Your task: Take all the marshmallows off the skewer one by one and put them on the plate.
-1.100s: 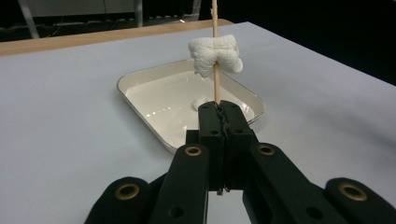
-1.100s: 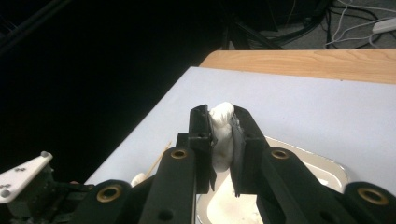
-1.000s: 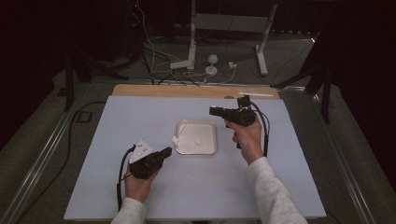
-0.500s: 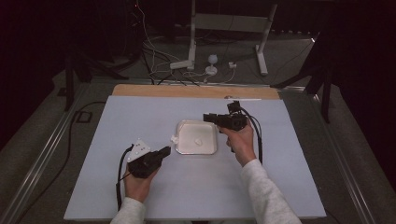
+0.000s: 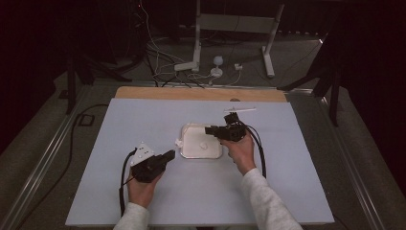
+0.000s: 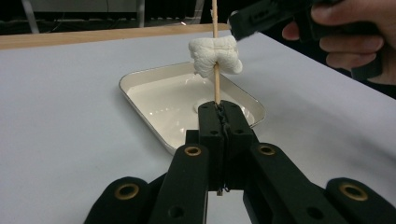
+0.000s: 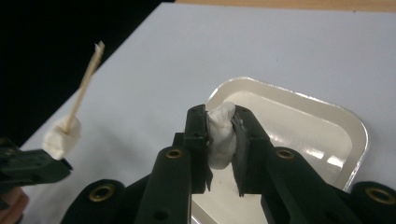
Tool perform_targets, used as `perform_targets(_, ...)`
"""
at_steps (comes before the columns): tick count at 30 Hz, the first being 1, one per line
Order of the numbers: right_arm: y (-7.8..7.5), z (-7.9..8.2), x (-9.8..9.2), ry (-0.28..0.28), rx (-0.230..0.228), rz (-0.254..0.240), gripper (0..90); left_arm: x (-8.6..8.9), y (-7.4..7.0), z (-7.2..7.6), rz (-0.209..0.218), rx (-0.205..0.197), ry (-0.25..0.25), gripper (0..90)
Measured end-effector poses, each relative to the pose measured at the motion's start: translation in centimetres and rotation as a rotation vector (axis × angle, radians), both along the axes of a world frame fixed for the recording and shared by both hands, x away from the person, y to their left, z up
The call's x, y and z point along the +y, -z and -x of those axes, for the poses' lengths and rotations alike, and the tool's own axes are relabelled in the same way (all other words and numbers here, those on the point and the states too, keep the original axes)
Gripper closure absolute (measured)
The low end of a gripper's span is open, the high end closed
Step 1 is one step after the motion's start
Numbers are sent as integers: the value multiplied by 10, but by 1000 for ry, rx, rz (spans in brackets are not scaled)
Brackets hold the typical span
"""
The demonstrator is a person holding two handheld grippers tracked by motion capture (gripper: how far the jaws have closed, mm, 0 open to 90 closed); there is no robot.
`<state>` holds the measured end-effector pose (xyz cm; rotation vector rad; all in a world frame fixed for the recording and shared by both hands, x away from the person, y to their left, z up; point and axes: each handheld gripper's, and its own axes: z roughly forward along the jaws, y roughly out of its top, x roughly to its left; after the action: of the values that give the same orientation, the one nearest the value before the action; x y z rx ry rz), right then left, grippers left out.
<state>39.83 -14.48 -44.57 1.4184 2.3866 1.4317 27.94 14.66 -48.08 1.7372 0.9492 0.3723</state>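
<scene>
Dark room, pale blue table (image 5: 143,115), and it's skewering time! Left gripper (image 6: 219,109) has its jaws clamped tight on a wooden skewer (image 6: 215,28) standing upright, one marshmallow (image 6: 215,56) already threaded on. Right gripper (image 7: 220,123) pinches a second marshmallow (image 7: 220,135) above the white tray (image 7: 336,121). My read: next it must carry that piece over and line it up on the skewer's frayed tip (image 7: 97,49). From the high view the skewer is too thin to make out, and a small round thing on the tray floor stays unclear.
</scene>
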Motion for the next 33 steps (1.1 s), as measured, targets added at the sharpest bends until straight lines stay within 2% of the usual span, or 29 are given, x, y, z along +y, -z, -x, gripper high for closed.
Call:
perform_targets(4,7,3,3,-10,0,43,770,0,0,0,3,2,-2,900)
perform_targets(14,18,9,5,-16,11,99,768,1,0,-1,4,7,-4,900)
perform_targets(16,20,12,6,-7,4,126,697,1,0,-1,5,8,-5,900)
perform_targets(17,20,12,6,-7,4,126,697,1,0,-1,5,8,-5,900)
perform_targets(21,20,12,7,11,-3,150,455,1,0,-1,4,9,-4,900)
perform_targets(22,20,12,7,12,-4,147,425,1,1,-1,5,9,-6,900)
perform_targets(23,19,10,5,-2,16,108,355,1,1,-1,6,9,-6,900)
perform_targets(26,18,11,4,-21,26,70,316,1,1,-1,6,10,-8,899)
perform_targets(27,14,13,4,-27,11,58,260,1,1,-2,5,11,-8,900)
perform_targets(33,8,17,6,-43,-1,20,200,0,1,-2,3,10,-10,899)
